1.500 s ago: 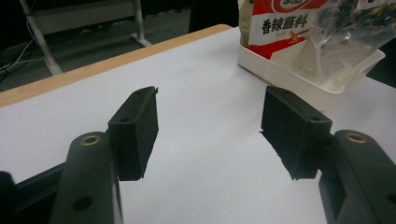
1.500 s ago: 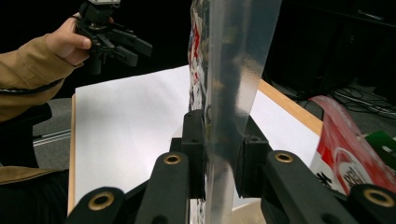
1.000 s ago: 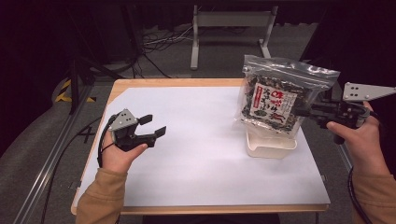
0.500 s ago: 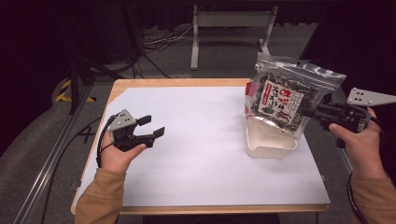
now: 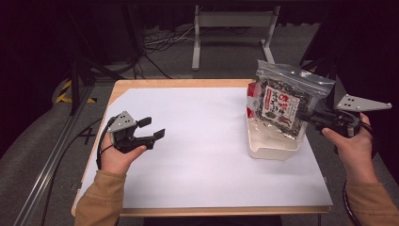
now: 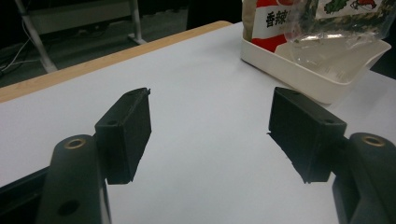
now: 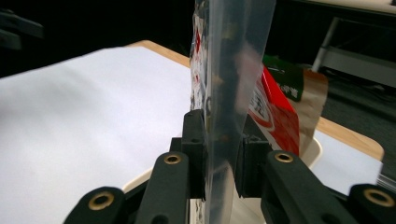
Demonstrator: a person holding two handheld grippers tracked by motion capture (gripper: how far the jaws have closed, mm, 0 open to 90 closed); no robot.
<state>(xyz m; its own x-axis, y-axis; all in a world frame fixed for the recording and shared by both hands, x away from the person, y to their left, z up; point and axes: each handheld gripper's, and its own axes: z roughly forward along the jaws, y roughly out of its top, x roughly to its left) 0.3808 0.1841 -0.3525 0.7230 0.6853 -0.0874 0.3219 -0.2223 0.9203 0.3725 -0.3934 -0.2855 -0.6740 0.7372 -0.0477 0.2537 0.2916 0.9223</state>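
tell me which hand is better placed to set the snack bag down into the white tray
Right. The right gripper is shut on the snack bag, which hangs just over the white tray. The left gripper is open and empty, far across the table.

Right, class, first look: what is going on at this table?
A person works with a gripper in each hand. The right gripper is clamped on a clear snack bag, holding it upright over a white tray that already holds a red packet. The left gripper hangs open above the table, holding nothing.
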